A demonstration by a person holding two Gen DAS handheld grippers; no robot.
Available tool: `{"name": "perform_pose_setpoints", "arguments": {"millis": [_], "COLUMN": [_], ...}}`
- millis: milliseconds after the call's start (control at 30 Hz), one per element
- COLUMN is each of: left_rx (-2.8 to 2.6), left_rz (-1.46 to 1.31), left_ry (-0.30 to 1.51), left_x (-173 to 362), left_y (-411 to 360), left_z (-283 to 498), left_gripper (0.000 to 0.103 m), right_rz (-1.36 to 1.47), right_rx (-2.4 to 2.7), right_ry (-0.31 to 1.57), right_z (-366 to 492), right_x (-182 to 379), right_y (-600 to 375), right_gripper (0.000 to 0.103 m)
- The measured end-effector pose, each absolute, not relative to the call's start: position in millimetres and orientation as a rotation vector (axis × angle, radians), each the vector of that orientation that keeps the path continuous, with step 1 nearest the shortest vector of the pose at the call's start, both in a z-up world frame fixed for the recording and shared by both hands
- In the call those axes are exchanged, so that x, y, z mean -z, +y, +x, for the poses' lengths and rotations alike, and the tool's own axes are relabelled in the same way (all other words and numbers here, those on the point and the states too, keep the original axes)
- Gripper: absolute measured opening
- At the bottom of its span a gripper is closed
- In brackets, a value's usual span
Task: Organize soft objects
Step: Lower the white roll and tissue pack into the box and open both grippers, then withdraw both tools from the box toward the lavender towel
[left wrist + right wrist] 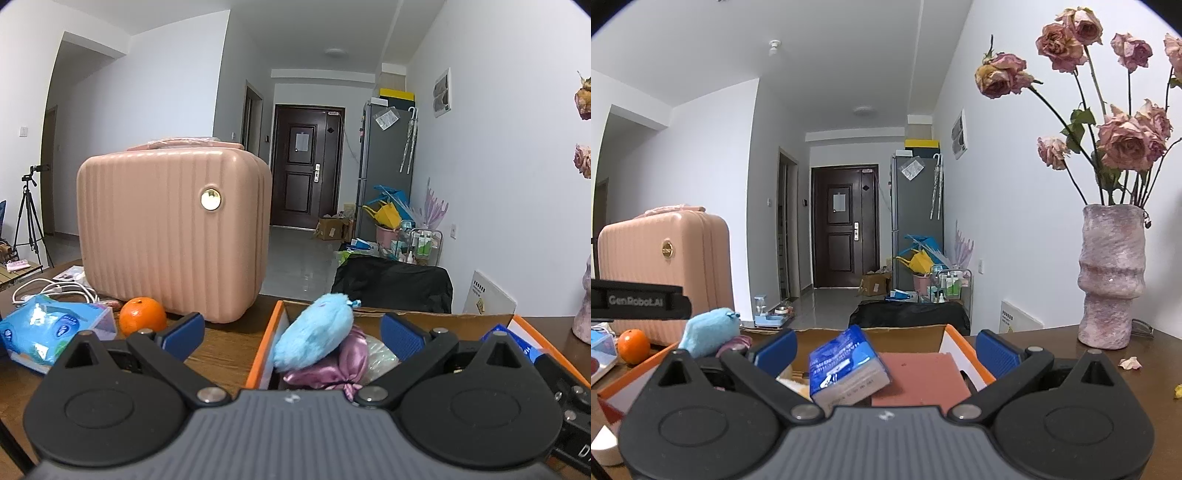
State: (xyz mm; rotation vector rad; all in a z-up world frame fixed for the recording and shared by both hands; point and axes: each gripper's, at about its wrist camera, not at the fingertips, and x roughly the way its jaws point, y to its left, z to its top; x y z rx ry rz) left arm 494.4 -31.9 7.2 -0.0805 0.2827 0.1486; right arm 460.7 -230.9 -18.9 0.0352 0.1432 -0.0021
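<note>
Hovering both spread, empty grippers — left gripper [293, 334], right gripper [886, 352] — I should pinch the blue plush [314, 332] at twelve o'clock mid-body.

Both wrist views low over the table, close behind the cardboard box [436, 318] [905, 334], facing the hallway door [306, 166] [845, 230]; shared: pink suitcase [170, 229] [661, 258], orange [142, 315] [633, 346].

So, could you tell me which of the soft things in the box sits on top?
The fluffy blue plush: it rests on the purple satin pouch, tilted against the box wall.
</note>
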Motion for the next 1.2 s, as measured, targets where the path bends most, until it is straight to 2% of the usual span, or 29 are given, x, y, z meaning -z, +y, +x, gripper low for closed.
{"name": "perform_pose_setpoints", "arguments": {"millis": [1200], "left_rx": [-0.120], "left_rz": [-0.043], "left_ry": [0.391], "left_x": [6], "left_y": [21], "left_z": [373], "left_gripper": [0.103], "right_rz": [-0.004], "right_rx": [-0.015], "right_ry": [0.163], "right_z": [353], "right_x": [22], "right_y": [-237], "right_gripper": [0.103]}}
